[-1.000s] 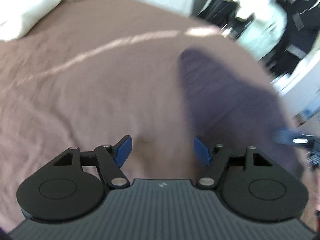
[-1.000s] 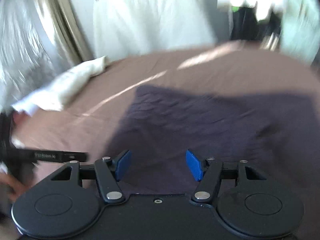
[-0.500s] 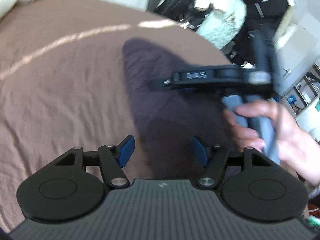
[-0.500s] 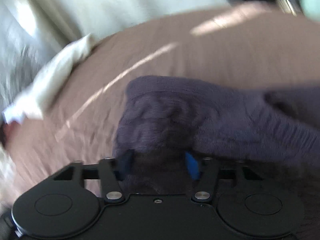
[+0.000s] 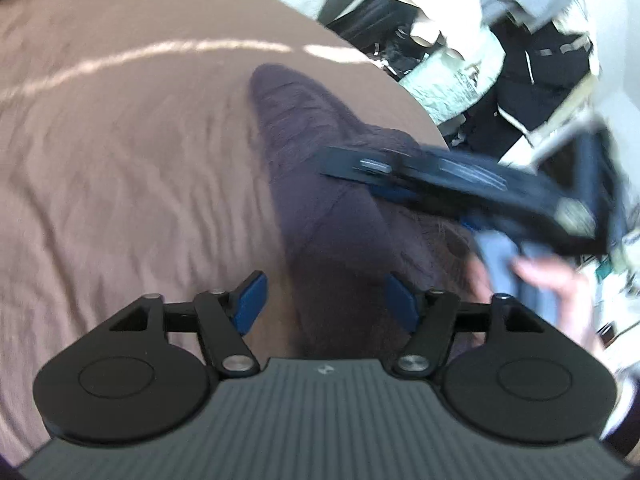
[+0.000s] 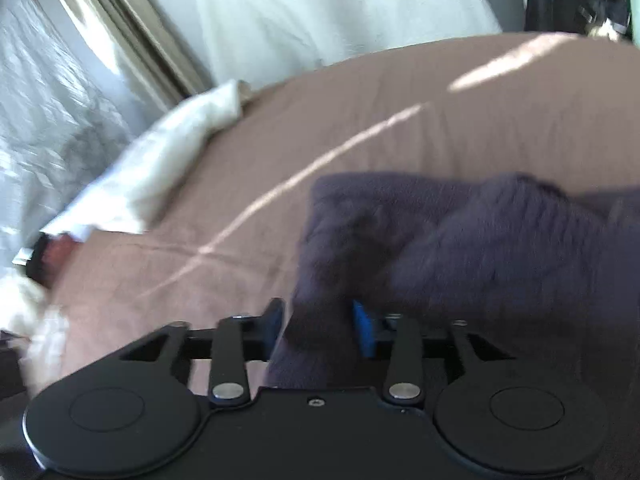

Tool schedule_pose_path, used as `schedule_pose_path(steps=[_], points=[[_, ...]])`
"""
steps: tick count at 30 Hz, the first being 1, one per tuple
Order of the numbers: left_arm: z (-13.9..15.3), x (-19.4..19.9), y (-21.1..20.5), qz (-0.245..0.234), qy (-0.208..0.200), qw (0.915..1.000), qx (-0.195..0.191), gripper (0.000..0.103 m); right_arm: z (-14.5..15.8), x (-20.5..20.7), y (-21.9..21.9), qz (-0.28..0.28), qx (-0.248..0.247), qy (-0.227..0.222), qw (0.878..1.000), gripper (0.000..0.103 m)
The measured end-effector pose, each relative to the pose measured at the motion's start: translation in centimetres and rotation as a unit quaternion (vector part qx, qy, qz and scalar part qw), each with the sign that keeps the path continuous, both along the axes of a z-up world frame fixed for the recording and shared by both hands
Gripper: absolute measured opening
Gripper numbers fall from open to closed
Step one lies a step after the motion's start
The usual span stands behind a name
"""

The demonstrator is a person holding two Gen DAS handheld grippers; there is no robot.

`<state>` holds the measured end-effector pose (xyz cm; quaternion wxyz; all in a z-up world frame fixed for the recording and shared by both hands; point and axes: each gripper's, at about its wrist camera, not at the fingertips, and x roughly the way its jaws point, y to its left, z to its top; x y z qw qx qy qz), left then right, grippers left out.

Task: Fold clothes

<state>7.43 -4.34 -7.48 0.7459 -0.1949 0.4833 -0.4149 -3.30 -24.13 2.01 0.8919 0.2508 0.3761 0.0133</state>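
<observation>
Right gripper (image 6: 318,322) now lifting sweater (image 6: 460,232).

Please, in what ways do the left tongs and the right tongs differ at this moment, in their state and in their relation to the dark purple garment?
The left tongs stand wide open and hold nothing; the right tongs are closed on a bunch of the dark purple garment. The left tongs only hover at the garment's near edge, above the brown bedsheet, while the right tongs lift a fold of it. Both have blue pads and black linkages.
</observation>
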Motion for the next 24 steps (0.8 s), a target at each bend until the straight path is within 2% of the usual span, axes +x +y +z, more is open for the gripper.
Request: schedule_pose_path(steps=[2, 5, 7, 8, 10, 12, 14, 16, 17, 18, 20, 21, 22, 24], points=[[0.0, 0.5, 1.0, 0.017, 0.012, 0.9995, -0.022, 0.068, 0.9, -3.6, -1.0, -0.008, 0.038, -0.023, 0.999, 0.054], [-0.1, 1.2, 2.0, 0.028, 0.034, 0.9968, -0.067, 0.068, 1.8, -10.5, -1.9, -0.035, 0.067, -0.05, 0.996, 0.057], [-0.6, 1.7, 2.1, 0.015, 0.07, 0.9915, -0.109, 0.075, 2.3, -15.0, -2.2, -0.052, 0.049, -0.048, 0.996, 0.057], [-0.6, 1.7, 1.8, 0.007, 0.078, 0.9905, -0.113, 0.075, 2.2, -16.8, -1.9, -0.057, 0.039, -0.04, 0.997, 0.057], [-0.4, 1.1, 0.9, -0.01, 0.063, 0.9931, -0.098, 0.075, 2.0, -20.4, -1.2, -0.067, 0.019, -0.023, 0.997, 0.057], [-0.3, 0.4, -0.1, -0.02, 0.047, 0.996, -0.073, 0.075, 1.2, -23.1, -1.0, -0.063, 0.023, -0.02, 0.998, 0.057], [-0.3, -0.4, -1.1, -0.027, 0.031, 0.9982, -0.043, 0.075, -0.7, -23.6, -0.6, -0.061, 0.053, -0.013, 0.997, 0.057], [-0.6, -1.2, -1.8, -0.028, 0.029, 0.9986, -0.034, 0.075, -2.5, -24.1, -0.2, -0.06, 0.084, -0.007, 0.995, 0.057], [-0.6, -1.4, -1.9, -0.024, 0.027, 0.9988, -0.033, 0.075, -3.2, -23.3, 0.0, -0.056, 0.101, -0.01, 0.993, 0.058], [-0.6, -1.7, -2.0, -0.019, 0.024, 0.999, -0.032, 0.075, -3.9, -22.4, 0.1, -0.053, 0.119, -0.012, 0.991, 0.065], [-0.1, -1.9, -1.8, -0.008, 0.01, 0.9994, -0.031, 0.075, -5.1, -20.2, 0.3, -0.077, 0.149, -0.005, 0.986, 0.071], [0.2, -1.9, -1.7, -0.005, 0.002, 0.9995, -0.03, 0.075, -5.2, -19.1, 0.5, -0.078, 0.136, -0.006, 0.988, 0.07], [0.4, -1.9, -1.6, -0.002, -0.006, 0.9996, -0.028, 0.075, -5.2, -18.0, 0.8, -0.08, 0.123, -0.007, 0.989, 0.066], [0.8, -2.1, -0.9, 0.003, -0.018, 0.9995, -0.026, 0.075, -5.0, -16.6, 1.8, -0.06, 0.104, -0.014, 0.993, 0.03]])
